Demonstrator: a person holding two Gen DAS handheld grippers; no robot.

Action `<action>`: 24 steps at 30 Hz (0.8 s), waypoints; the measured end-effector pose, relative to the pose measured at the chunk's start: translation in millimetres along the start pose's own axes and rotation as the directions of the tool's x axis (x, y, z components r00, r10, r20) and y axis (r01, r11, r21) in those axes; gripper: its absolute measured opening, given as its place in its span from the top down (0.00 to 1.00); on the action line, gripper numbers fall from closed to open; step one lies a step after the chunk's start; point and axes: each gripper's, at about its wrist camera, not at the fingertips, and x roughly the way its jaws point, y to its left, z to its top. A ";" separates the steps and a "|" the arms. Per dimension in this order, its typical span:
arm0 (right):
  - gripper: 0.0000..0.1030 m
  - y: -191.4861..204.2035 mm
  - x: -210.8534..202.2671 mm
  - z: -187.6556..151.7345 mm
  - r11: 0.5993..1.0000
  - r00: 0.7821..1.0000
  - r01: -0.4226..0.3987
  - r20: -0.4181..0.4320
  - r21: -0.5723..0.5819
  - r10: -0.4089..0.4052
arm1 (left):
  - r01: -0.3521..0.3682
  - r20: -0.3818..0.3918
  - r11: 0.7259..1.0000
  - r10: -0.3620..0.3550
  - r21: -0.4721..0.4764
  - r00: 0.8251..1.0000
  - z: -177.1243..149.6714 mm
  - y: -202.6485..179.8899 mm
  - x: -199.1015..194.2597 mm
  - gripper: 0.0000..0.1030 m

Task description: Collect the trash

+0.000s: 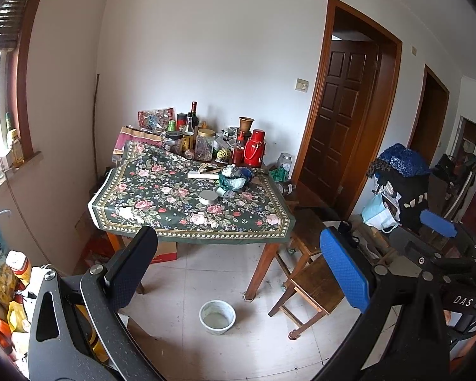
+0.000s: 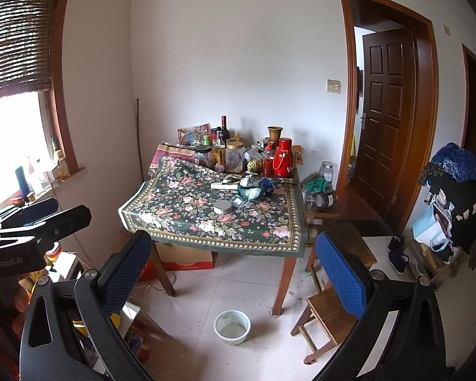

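A heap of crumpled wrappers and bags (image 1: pixel 233 177) (image 2: pixel 254 187) lies on the table's flowered cloth (image 1: pixel 161 197) (image 2: pixel 187 203), with a round tin (image 1: pixel 208 197) (image 2: pixel 222 206) in front of it. My left gripper (image 1: pixel 238 266) stands open, well short of the table, nothing between its fingers. My right gripper (image 2: pixel 234 276) is open too, equally far back and empty. The right gripper also shows at the right edge of the left wrist view (image 1: pixel 438 222), and the left gripper at the left edge of the right wrist view (image 2: pixel 44 212).
Bottles, jars and a red thermos (image 1: pixel 254 152) (image 2: pixel 282 158) crowd the table's back. A white bowl (image 1: pixel 217 317) (image 2: pixel 232 326) sits on the tiled floor beside a low wooden stool (image 1: pixel 314 289) (image 2: pixel 328 317). Boxes lie under the table; an open brown door (image 1: pixel 339 120) is at right.
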 end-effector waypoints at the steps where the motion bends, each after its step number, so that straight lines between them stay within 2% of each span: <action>1: 0.00 0.3 -0.5 0.3 1.000 1.000 0.000 -0.001 0.000 0.000 | 0.000 0.000 1.000 0.001 0.000 1.000 -0.7 -0.4 -0.2 0.00; 24: 0.00 -1.0 6.8 5.4 1.000 1.000 0.001 -0.011 0.005 -0.001 | 0.009 -0.001 1.000 -0.010 -0.008 1.000 -0.8 3.0 5.8 0.00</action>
